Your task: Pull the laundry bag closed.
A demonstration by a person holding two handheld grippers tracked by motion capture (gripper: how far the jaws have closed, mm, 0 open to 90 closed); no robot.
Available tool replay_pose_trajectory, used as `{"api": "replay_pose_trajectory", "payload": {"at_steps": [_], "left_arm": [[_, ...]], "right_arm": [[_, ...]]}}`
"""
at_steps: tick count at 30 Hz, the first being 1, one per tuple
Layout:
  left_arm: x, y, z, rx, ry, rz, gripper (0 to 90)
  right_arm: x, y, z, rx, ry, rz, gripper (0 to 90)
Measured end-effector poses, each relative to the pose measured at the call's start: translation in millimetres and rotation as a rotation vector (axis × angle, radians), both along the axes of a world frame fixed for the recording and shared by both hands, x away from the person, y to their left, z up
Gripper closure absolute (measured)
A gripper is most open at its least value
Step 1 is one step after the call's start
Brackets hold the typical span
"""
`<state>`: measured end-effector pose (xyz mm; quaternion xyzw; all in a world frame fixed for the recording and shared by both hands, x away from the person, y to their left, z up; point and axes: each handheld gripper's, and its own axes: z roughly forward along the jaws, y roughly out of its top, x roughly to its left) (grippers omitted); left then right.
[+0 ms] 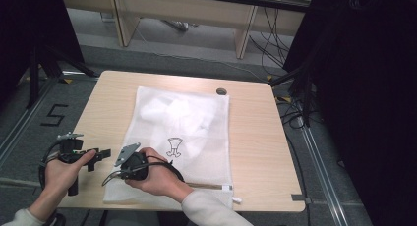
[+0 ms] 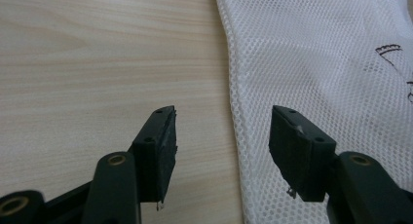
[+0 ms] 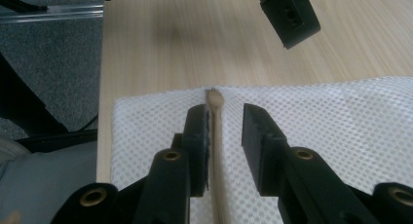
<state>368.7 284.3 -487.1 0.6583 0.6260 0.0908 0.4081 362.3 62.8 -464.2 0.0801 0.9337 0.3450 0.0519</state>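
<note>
My right fingers sit half-spread straddling the zip on the mesh bag, nothing pinched yet. One pad's basically on the zip line, so if I squeeze now I might grab mesh plus zip and bunch it. Left fingers are wide, straddling the bag's edge at 9 o'clock, holding nothing, so the bag could slide on the bench. It's lying flat mid-bench, with something white inside.
</note>
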Motion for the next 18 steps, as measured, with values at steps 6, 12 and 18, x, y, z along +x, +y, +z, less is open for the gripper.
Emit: {"api": "replay_pose_trajectory", "payload": {"at_steps": [6, 12, 18], "left_arm": [[-0.4, 3.1, -0.1, 0.021, 0.01, 0.015, 42.7], [-0.2, 4.2, -0.8, 0.026, 0.022, 0.022, 42.5], [-0.3, 5.3, -0.9, 0.035, 0.026, 0.033, 42.3]], "right_arm": [[2.9, 11.5, -9.9, -0.011, 0.009, 0.006, 74.1], [6.9, 17.6, -14.2, -0.02, 0.023, 0.005, 74.2], [9.0, 22.8, -18.5, -0.026, 0.048, -0.005, 74.2]]}}
